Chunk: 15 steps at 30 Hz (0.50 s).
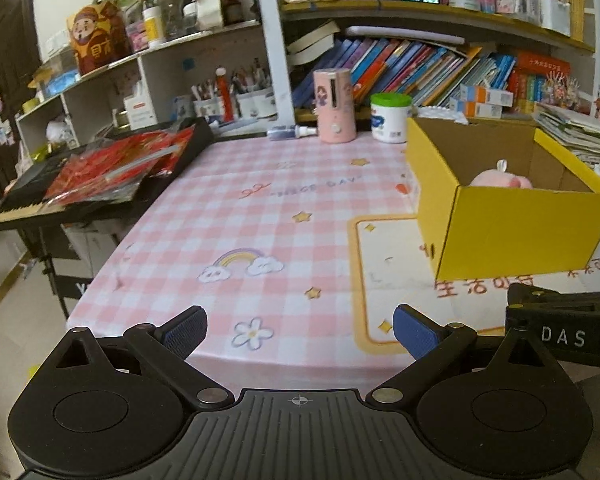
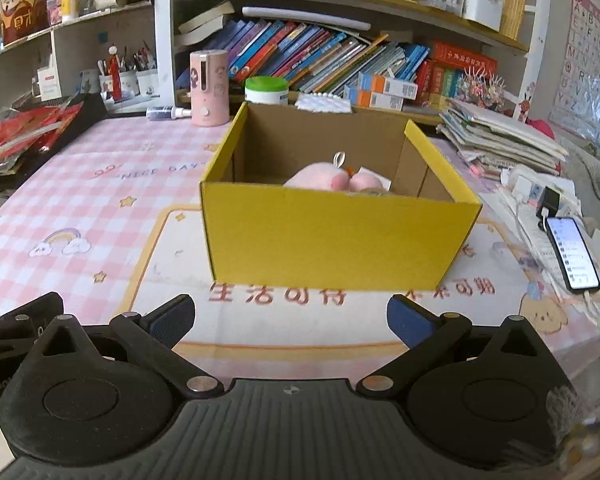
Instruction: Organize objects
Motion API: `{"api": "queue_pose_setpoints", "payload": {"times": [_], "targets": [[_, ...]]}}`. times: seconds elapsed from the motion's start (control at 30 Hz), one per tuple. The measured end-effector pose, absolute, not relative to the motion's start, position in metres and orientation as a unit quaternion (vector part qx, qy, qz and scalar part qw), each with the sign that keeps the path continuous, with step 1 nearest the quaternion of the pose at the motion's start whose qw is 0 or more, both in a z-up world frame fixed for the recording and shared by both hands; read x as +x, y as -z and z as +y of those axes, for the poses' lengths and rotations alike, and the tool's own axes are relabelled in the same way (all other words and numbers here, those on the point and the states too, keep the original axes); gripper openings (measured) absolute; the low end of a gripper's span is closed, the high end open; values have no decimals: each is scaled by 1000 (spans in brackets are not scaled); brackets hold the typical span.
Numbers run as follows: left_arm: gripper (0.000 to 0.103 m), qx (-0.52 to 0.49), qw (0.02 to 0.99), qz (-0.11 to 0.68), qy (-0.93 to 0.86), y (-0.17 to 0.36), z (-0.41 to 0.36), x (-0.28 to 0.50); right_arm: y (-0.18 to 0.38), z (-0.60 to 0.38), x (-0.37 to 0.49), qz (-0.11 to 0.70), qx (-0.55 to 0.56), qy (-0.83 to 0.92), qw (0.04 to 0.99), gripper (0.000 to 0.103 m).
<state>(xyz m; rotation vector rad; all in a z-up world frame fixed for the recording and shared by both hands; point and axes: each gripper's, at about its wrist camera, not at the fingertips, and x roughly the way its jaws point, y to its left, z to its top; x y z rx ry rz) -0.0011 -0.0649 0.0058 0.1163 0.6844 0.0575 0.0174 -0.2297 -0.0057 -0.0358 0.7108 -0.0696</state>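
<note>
A yellow cardboard box stands open on the pink checked tablecloth. A pink plush toy lies inside it, partly hidden by the front wall. The box and the toy also show at the right of the left wrist view. My right gripper is open and empty, a little in front of the box. My left gripper is open and empty over the table's near edge, left of the box. Part of the right gripper's body shows beside it.
A pink cylinder, a white jar with a green lid and a small spray bottle stand behind the box. A phone and paper stacks lie right. A keyboard with red packets sits left. Bookshelves line the back.
</note>
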Motion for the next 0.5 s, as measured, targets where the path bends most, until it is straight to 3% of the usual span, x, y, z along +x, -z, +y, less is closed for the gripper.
{"api": "queue_pose_setpoints", "payload": {"times": [0.5], "targets": [[101, 75, 934, 345, -50, 0, -47, -17, 15, -205, -1, 367, -17, 40, 929, 103]]}}
